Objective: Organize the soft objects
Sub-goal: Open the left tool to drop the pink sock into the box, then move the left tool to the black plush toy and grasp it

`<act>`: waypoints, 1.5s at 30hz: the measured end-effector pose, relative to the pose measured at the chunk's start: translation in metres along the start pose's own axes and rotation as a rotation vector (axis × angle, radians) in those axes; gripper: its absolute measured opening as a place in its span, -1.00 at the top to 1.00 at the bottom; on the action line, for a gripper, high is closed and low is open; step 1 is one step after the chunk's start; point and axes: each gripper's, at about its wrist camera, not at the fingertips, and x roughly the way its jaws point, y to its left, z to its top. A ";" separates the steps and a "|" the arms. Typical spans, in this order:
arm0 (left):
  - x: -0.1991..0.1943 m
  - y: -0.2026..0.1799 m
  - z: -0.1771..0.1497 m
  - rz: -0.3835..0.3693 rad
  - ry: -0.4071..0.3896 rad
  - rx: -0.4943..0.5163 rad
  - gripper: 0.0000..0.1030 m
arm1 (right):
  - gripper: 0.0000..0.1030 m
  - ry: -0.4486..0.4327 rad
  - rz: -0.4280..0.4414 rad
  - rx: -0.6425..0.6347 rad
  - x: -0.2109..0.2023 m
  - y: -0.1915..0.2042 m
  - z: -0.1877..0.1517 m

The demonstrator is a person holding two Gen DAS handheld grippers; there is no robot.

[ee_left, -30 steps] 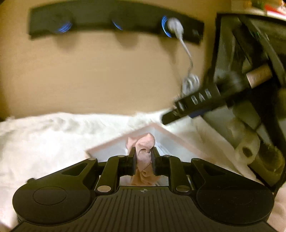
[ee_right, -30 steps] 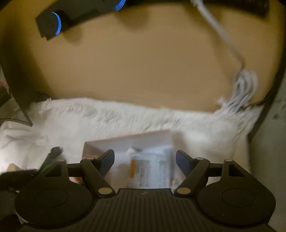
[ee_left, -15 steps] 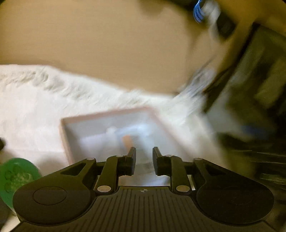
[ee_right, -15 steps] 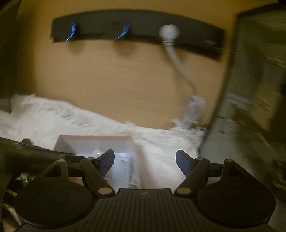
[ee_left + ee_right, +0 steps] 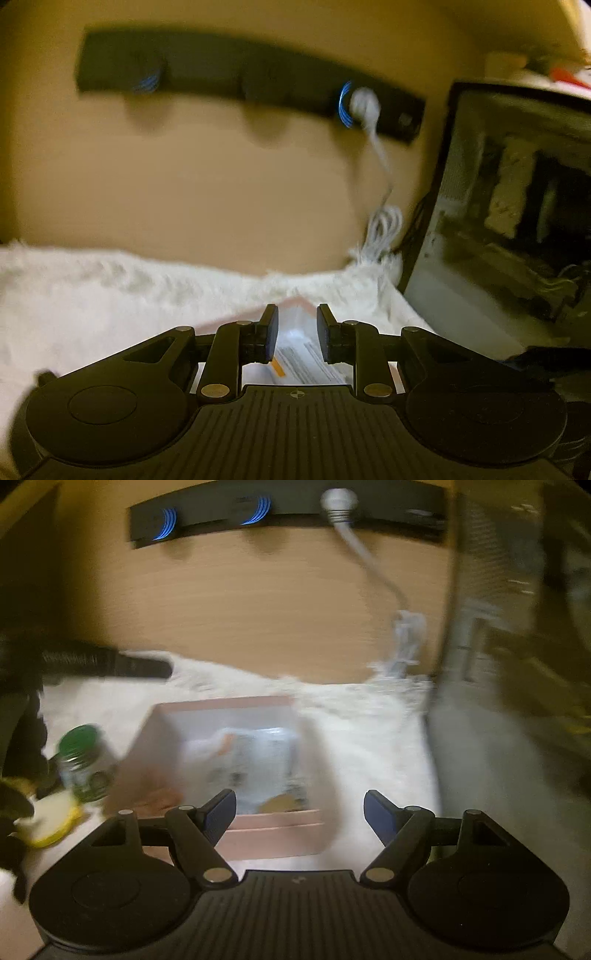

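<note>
Left wrist view sits low and close over the pink box point(image 5: 295, 301), looking level toward the tan wall and its black power strip point(image 5: 236, 74). Right wrist view hangs higher and farther back, tilted down on the whole pink box point(image 5: 229, 705). Both share the white fluffy cloth point(image 5: 110, 291), black strip and dangling white cable point(image 5: 369, 557).

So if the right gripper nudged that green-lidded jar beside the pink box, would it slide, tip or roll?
The green-lidded jar looks tilted already, though blur may exaggerate that, so it would probably tip rather than slide. It sits on shaggy white fabric, an uneven footing that likely grips its base. Once down, its round body could roll until it meets the pink box.
</note>
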 end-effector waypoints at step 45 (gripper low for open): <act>-0.141 0.101 -0.100 0.379 0.325 -0.295 0.40 | -0.80 0.129 0.409 -0.302 0.047 0.154 -0.082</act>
